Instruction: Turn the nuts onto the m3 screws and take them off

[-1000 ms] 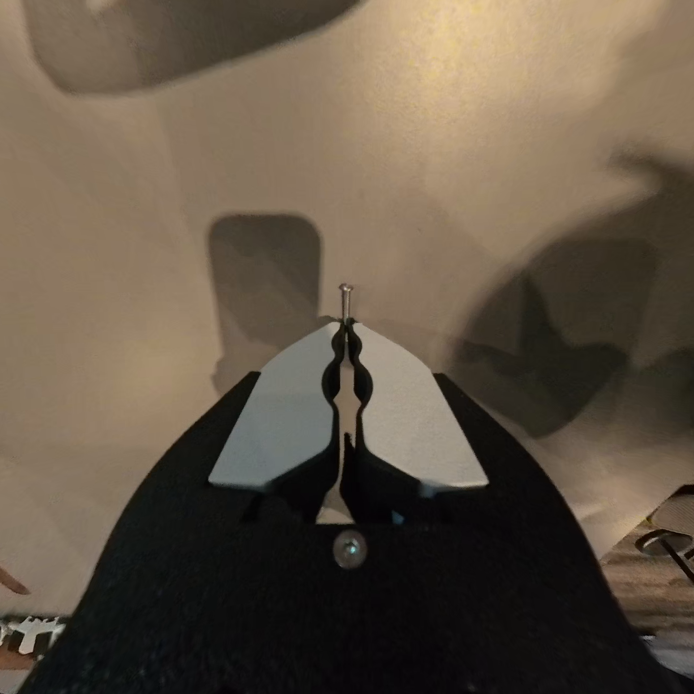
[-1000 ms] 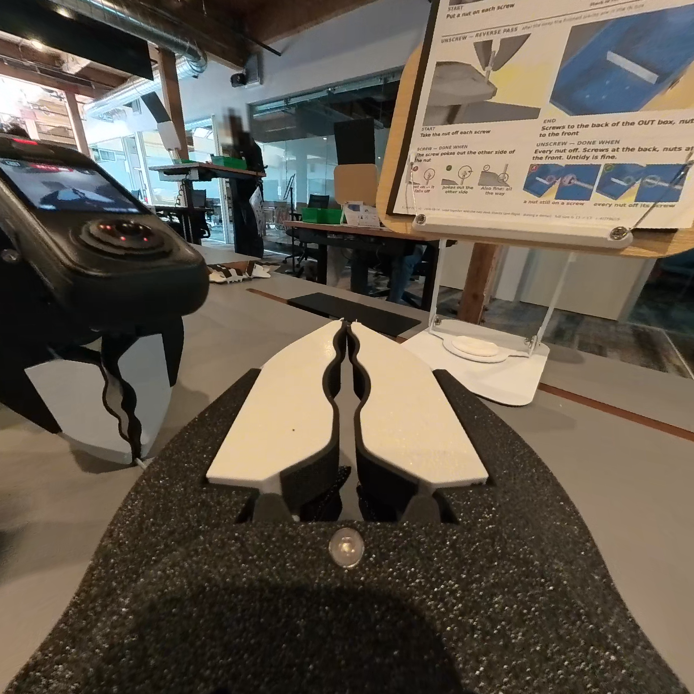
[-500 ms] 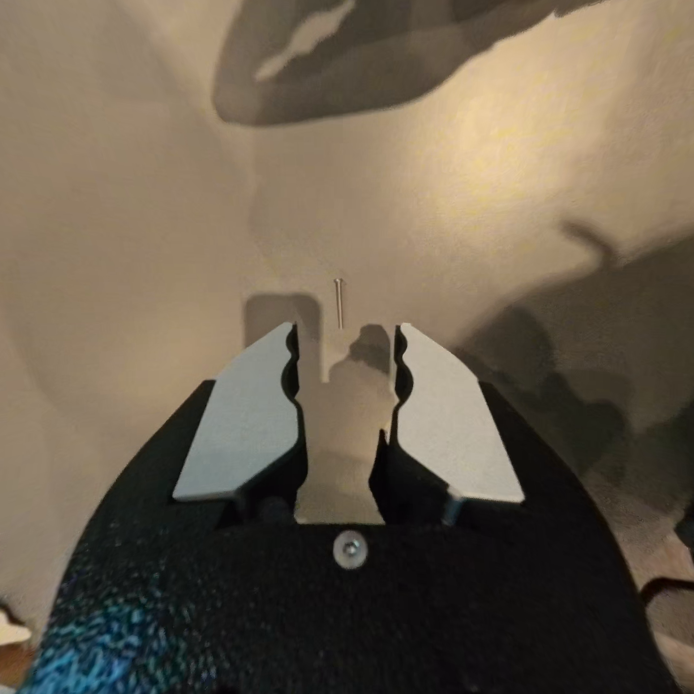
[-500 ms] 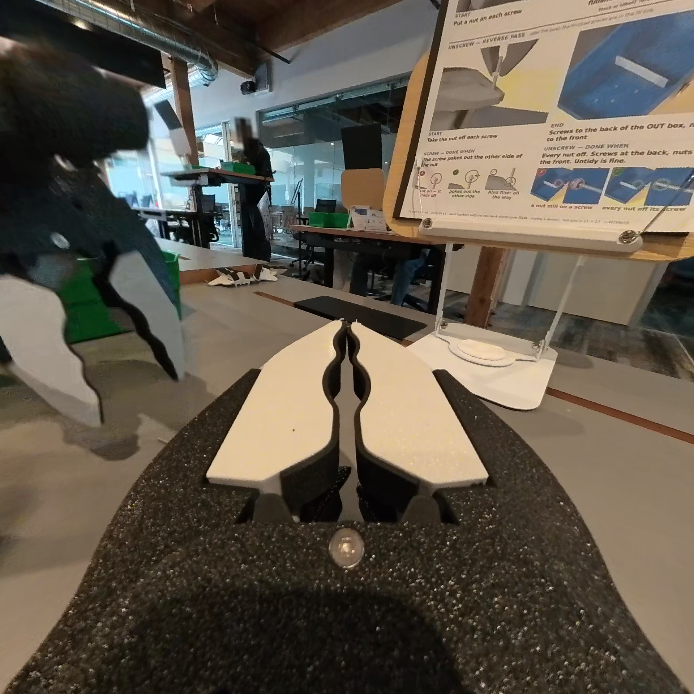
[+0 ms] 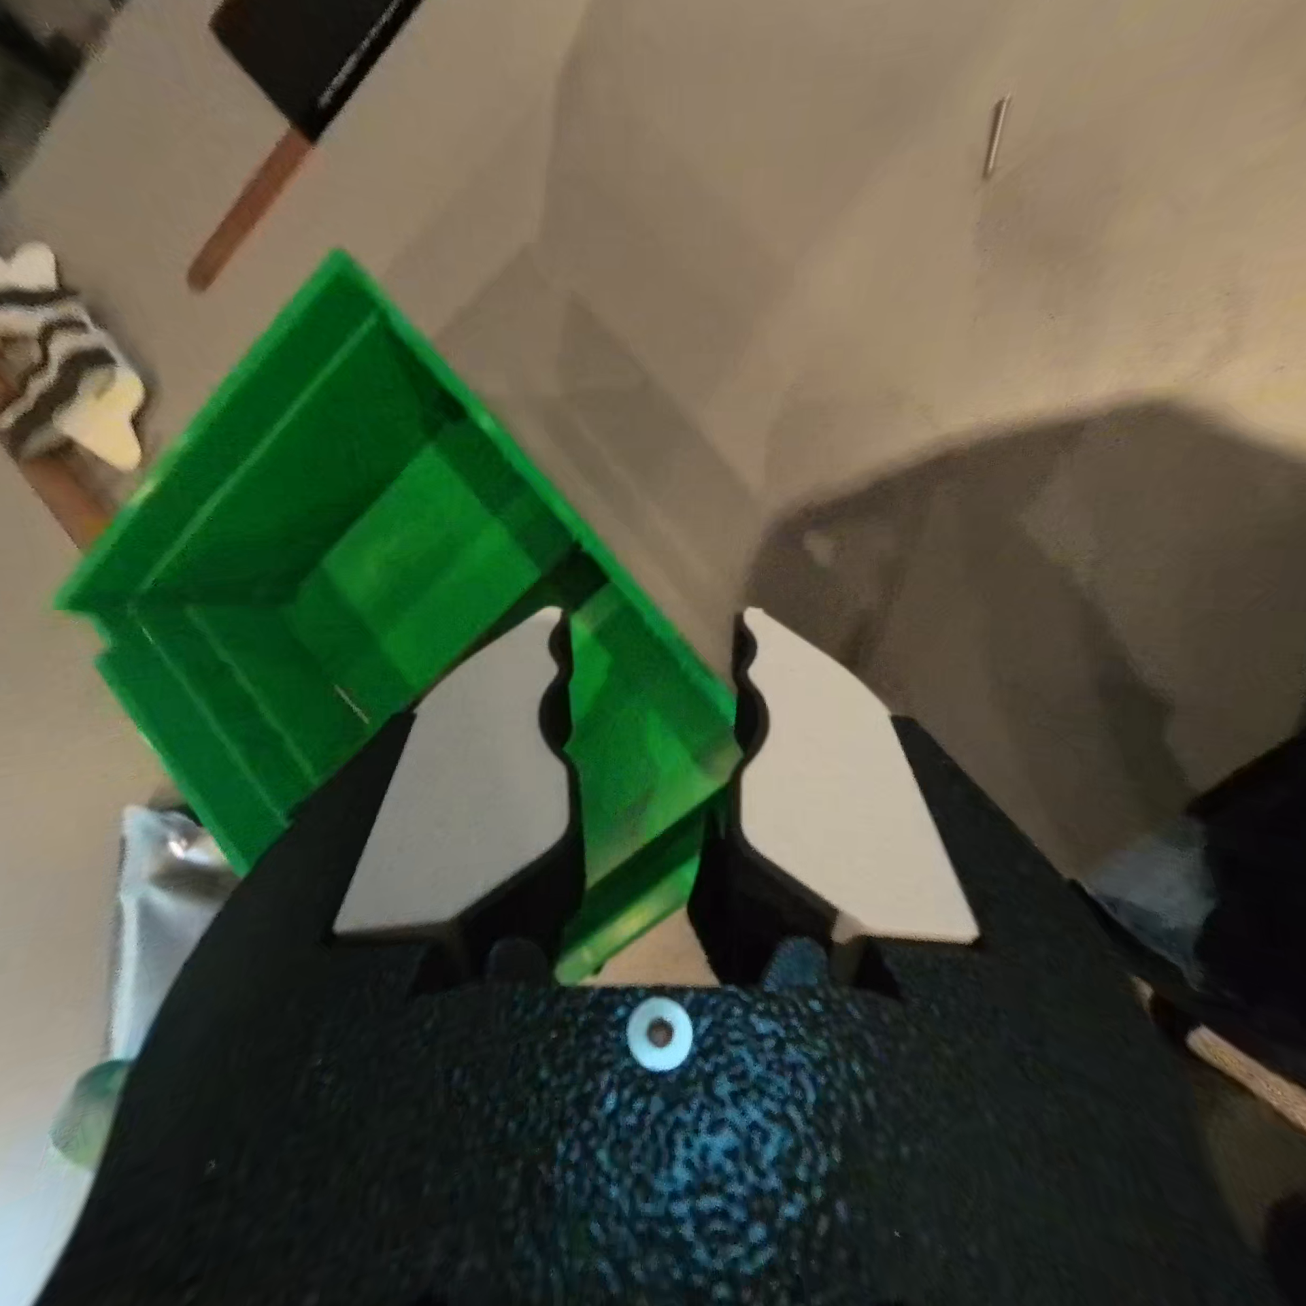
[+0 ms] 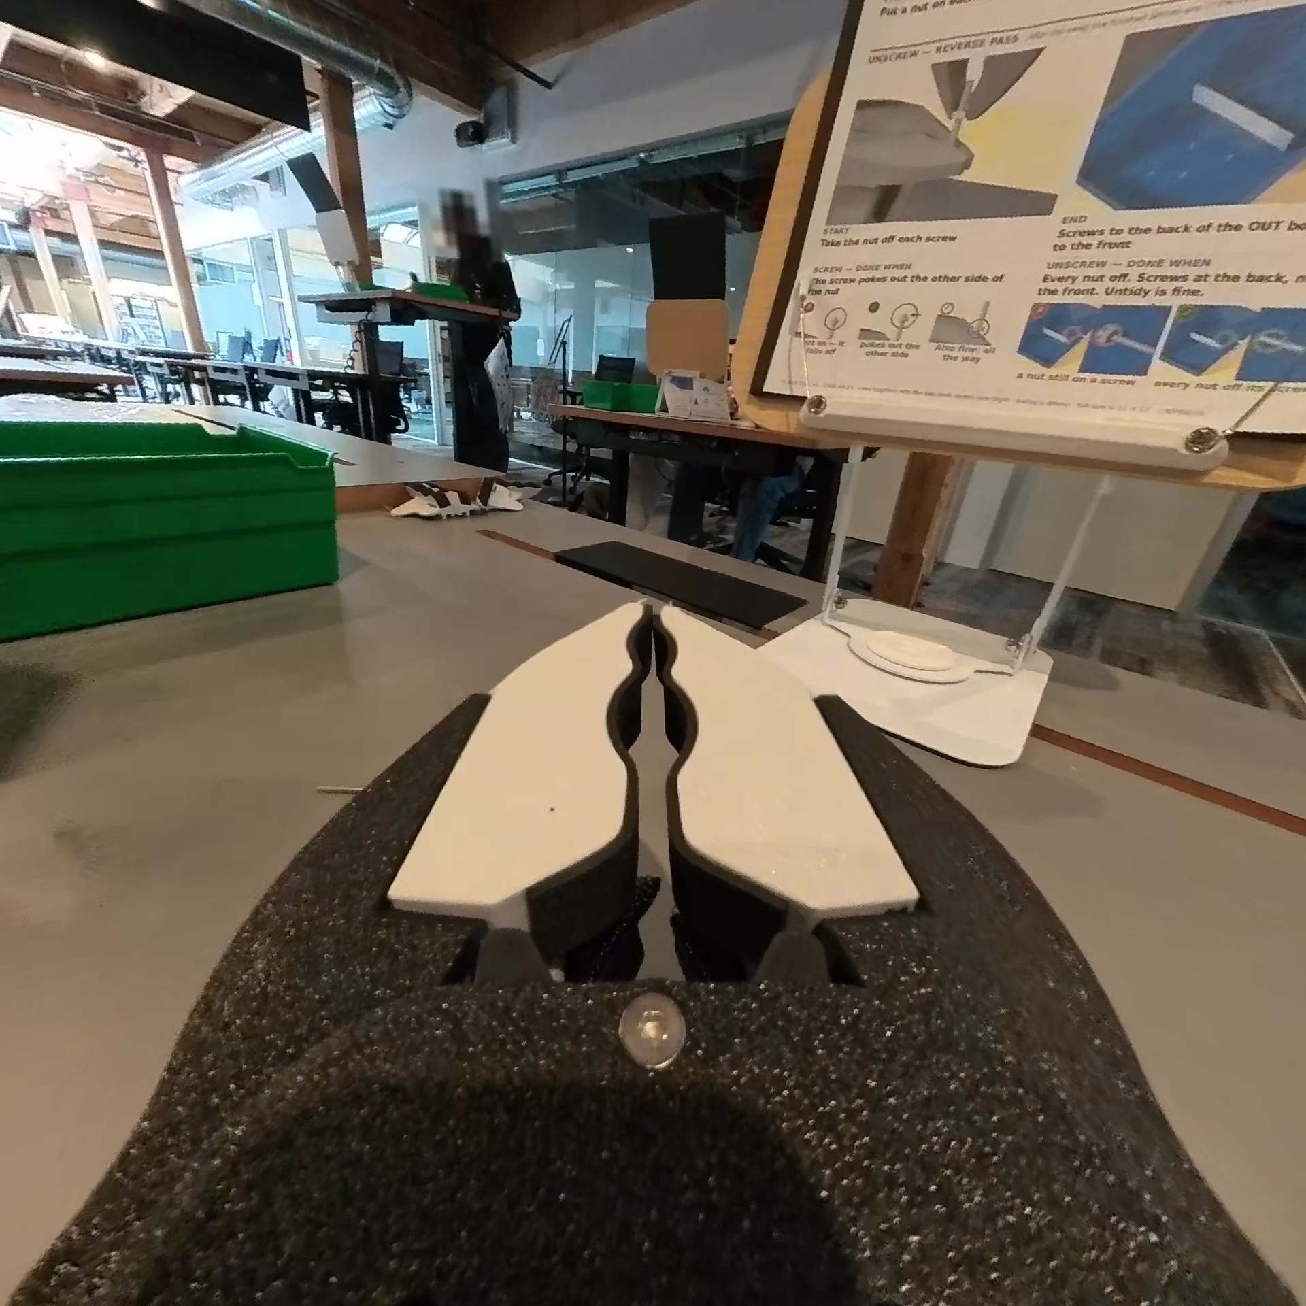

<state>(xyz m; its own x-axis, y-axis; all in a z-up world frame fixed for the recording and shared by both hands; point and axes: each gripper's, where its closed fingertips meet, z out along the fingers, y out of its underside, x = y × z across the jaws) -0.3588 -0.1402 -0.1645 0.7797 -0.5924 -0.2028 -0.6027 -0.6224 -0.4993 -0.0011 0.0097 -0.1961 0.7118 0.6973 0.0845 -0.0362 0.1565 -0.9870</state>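
Two screws in reach, L gripper nearer both.
L view: my fingers wide, nothing held; one screw in green bin, front-left, axis diagonal; another on table, far right. R view: R gripper near-closed, looks empty; table screw left, axis crosswise.

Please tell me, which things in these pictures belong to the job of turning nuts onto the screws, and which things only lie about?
Belong to the job:
- screw lying loose on the grey table
- green bin, with a thin screw inside
- left hand-held gripper, open
- right hand-held gripper, shut
- instruction board

Only lying about:
- black mat
- striped white-and-black pieces
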